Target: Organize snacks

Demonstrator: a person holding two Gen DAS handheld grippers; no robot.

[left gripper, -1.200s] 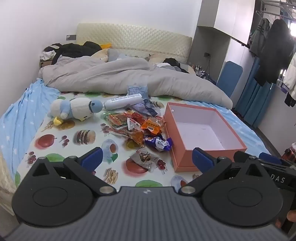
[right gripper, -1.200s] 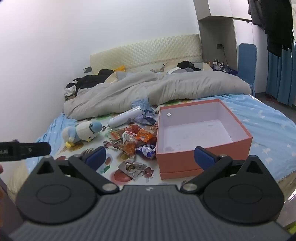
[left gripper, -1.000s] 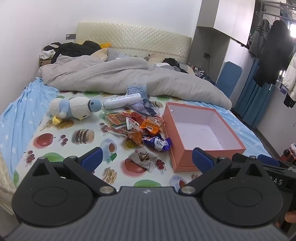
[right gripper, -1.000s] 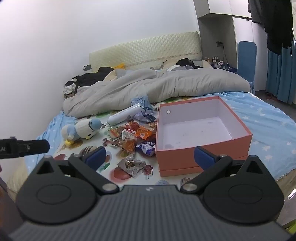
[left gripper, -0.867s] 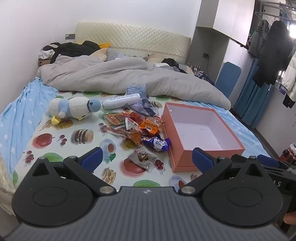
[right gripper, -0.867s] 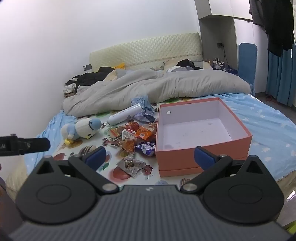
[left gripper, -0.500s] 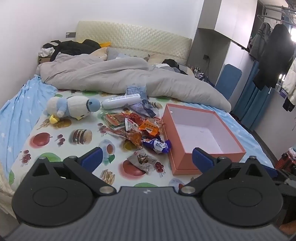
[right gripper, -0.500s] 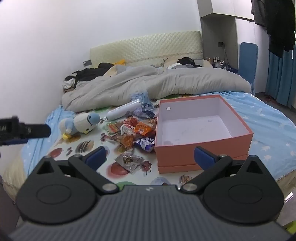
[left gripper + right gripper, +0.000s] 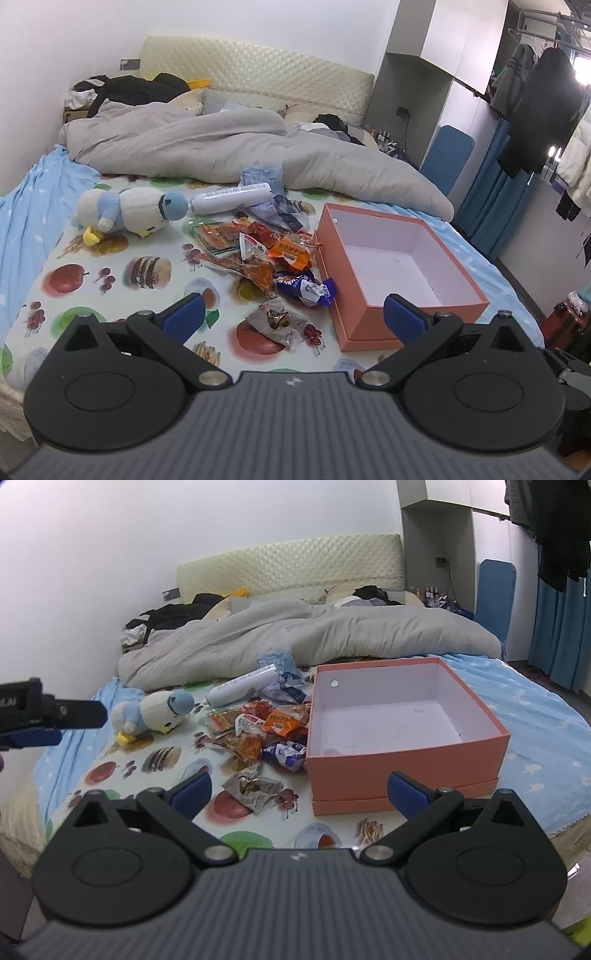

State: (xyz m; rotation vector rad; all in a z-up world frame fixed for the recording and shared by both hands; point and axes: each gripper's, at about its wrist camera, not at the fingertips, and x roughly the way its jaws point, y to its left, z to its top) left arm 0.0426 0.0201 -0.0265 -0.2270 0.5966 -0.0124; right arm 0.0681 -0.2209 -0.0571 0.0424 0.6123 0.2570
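Observation:
A pile of snack packets (image 9: 258, 251) lies on the bed's printed sheet, left of an open, empty salmon-pink box (image 9: 391, 269). A grey packet (image 9: 275, 319) and a blue-white packet (image 9: 306, 290) lie nearest. My left gripper (image 9: 293, 317) is open and empty, hovering above the bed's near edge. My right gripper (image 9: 301, 788) is open and empty, in front of the box (image 9: 402, 760). The snack pile (image 9: 258, 731) and grey packet (image 9: 253, 786) also show in the right wrist view. The left gripper's side (image 9: 48, 716) shows at the far left there.
A blue and white plush penguin (image 9: 129, 214) and a white bottle (image 9: 231, 197) lie behind the snacks. A grey duvet (image 9: 229, 151) covers the back of the bed. A blue chair (image 9: 447, 158) and hanging clothes (image 9: 535, 110) stand on the right.
Both grippers have moved a little forward and up over the bed, so snacks and box appear slightly closer. Both stay open. Nothing on the bed has moved.

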